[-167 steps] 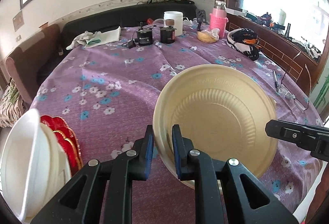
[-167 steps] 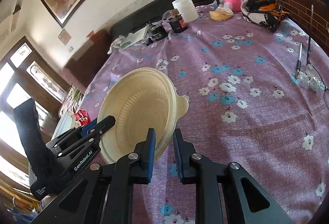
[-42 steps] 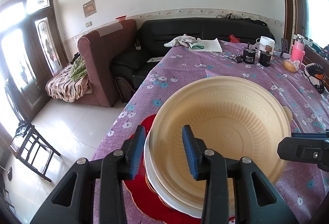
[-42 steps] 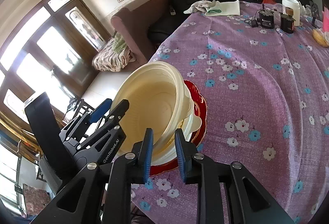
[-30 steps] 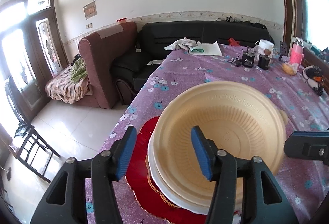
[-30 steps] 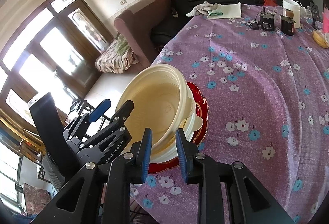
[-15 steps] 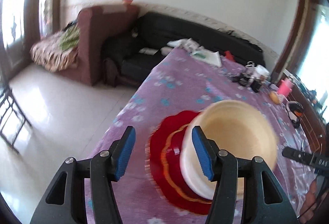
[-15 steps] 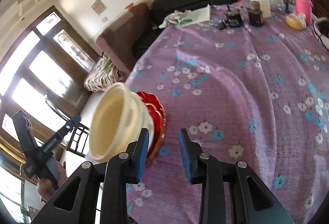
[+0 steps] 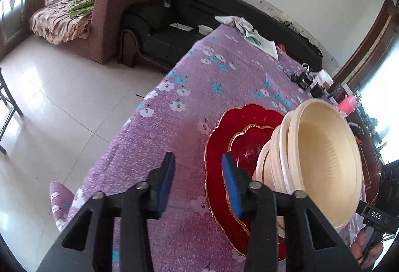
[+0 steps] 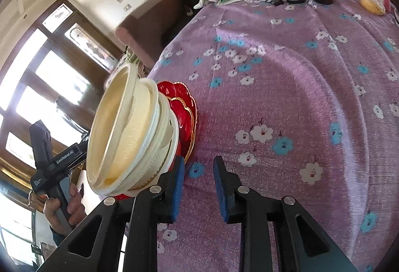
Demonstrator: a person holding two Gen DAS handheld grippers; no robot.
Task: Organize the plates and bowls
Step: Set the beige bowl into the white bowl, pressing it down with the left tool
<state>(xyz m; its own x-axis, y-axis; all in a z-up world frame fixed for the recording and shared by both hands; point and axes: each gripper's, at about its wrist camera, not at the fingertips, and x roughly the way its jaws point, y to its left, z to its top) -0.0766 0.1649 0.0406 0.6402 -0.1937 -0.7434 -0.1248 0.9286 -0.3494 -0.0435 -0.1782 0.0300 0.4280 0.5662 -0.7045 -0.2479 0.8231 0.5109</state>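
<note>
Nesting in a stack, the bowls (image 9: 324, 159) sit on red plates (image 9: 239, 137) at the surface's (image 9: 199, 87) nine o'clock edge; light, thin, flexible, best pinched by the rim. Left hand-held gripper (image 9: 198, 184), just narrowing, and right hand-held gripper (image 10: 198, 187) gape empty.

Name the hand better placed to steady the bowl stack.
Right, narrowly. The right gripper has a finger close beside the bottom of the bowl stack. The left gripper sits over the red plate rim, farther from the bowls. Both pairs of fingers have just been closing on nothing.
</note>
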